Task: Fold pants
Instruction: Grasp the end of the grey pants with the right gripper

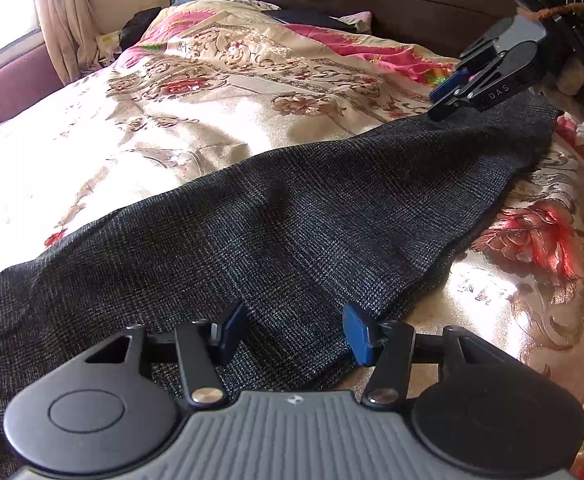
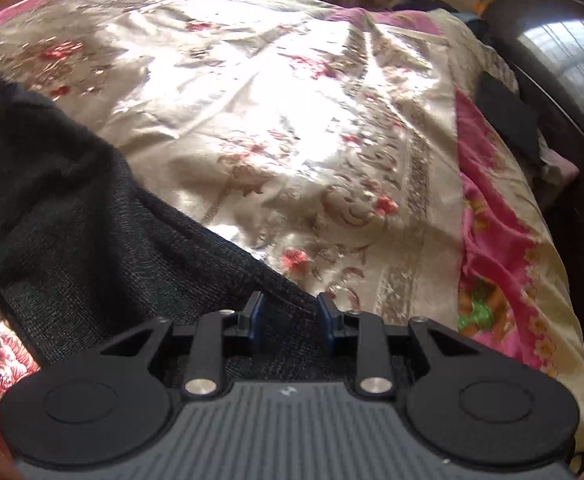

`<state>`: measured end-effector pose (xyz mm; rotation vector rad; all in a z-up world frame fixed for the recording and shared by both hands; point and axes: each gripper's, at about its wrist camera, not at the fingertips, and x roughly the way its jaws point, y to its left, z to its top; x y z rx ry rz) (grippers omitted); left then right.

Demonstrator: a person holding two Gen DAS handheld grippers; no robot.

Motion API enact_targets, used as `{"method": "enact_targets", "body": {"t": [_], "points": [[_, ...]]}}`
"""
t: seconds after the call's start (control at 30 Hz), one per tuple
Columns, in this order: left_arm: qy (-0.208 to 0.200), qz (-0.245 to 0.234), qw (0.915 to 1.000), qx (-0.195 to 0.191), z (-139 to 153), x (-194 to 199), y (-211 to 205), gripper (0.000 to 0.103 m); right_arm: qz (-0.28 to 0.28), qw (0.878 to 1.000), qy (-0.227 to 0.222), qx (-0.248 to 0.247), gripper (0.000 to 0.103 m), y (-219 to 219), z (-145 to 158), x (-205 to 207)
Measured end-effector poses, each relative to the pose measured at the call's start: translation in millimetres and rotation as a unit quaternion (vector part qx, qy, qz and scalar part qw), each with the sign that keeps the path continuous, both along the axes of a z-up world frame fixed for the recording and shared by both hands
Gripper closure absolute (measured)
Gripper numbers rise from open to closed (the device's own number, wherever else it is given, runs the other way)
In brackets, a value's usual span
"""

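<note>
Dark grey checked pants (image 1: 292, 216) lie stretched across a floral bedspread (image 1: 196, 92), running from lower left to upper right in the left wrist view. My left gripper (image 1: 296, 332) is open, its blue pads on either side of a fold of the pants near their wide end. My right gripper (image 1: 450, 94) shows at the upper right, over the far narrow end of the pants. In the right wrist view the right gripper (image 2: 291, 316) is open with pants fabric (image 2: 92, 240) lying between and under its jaws.
The bedspread (image 2: 292, 120) is shiny cream with red flowers and a pink border (image 2: 492, 220). A dark wooden headboard (image 1: 392, 12) runs along the far side. A curtain (image 1: 64, 12) and window stand at the far left. A dark item (image 2: 504, 112) lies by the headboard.
</note>
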<state>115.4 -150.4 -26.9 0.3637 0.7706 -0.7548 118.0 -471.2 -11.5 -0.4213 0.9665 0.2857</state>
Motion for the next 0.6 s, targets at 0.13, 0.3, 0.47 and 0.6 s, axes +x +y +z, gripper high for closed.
{"method": "enact_targets", "body": {"t": [0.13,0.3,0.47,0.6], "points": [[0.003,-0.003,0.9999,0.012,2,2,-3,0.036,0.096,0.995,0.037,-0.020,0.070,24,-14,26],[0.002,-0.012,0.9997,0.022,3,3,-8,0.036,0.116,0.989,0.094,-0.016,0.079,19,-23,46],[0.001,-0.018,0.9996,0.019,3,6,-10,0.036,0.100,0.989,0.103,-0.030,0.098,19,-21,41],[0.001,-0.019,0.9997,0.015,1,7,-11,0.036,0.077,0.992,0.098,-0.029,0.099,15,-14,40]]}}
